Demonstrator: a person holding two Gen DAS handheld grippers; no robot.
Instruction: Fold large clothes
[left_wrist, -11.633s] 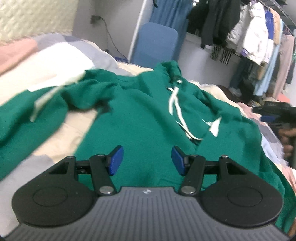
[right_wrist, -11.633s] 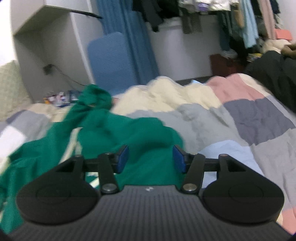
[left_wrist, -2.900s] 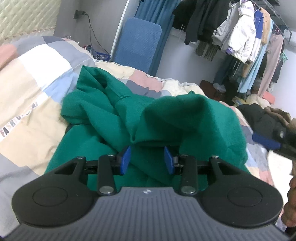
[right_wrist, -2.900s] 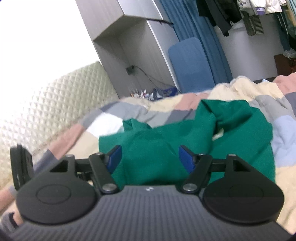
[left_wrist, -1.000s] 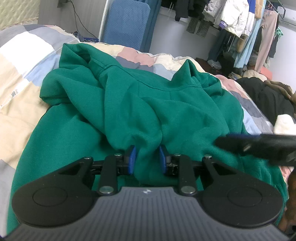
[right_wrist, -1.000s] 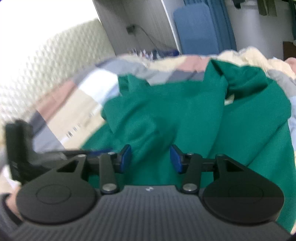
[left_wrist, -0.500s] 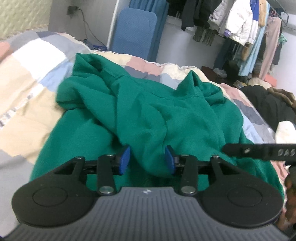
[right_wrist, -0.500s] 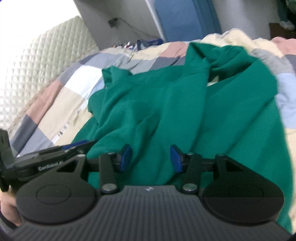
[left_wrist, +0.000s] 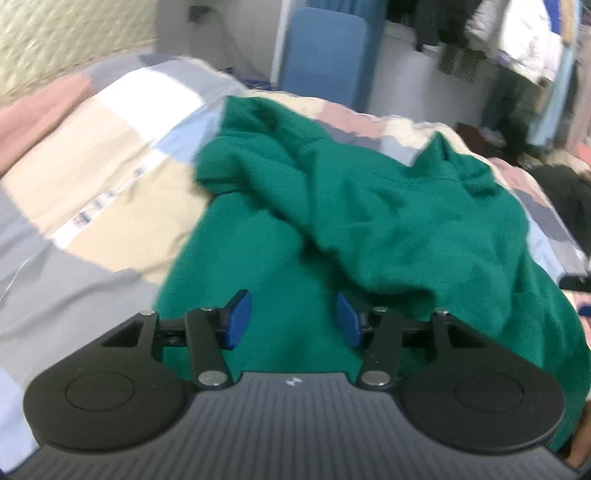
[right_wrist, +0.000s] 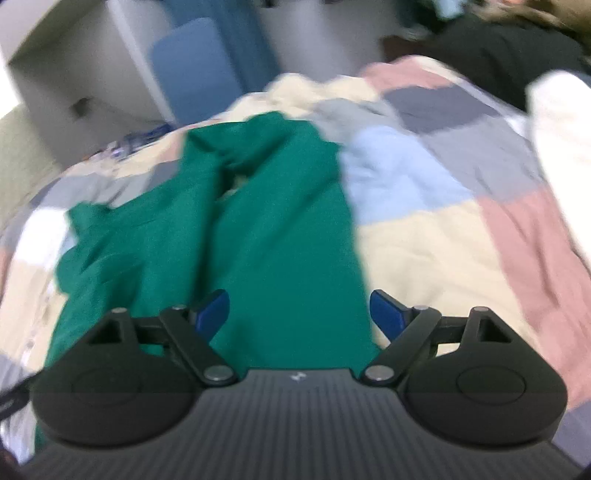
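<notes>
Soft cloth, matt plastic

The green hoodie (left_wrist: 369, 206) is looking like thick matt fleece, lying on a soft patchwork quilt (left_wrist: 110, 177); the left tongs (left_wrist: 291, 319) are showing matt black plastic.

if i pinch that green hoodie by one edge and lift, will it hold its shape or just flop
The green hoodie will probably flop: it already lies in soft rumpled folds on the patchwork quilt. It looks thick, so likely a bit heavy and draggy, not slippery. One pinch would likely raise only a layer; both the left gripper and right gripper are opening, gripping nothing.

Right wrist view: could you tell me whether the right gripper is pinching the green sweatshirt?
No, the right gripper has its jaws opening wide, with the green sweatshirt lying loose below them.
</notes>
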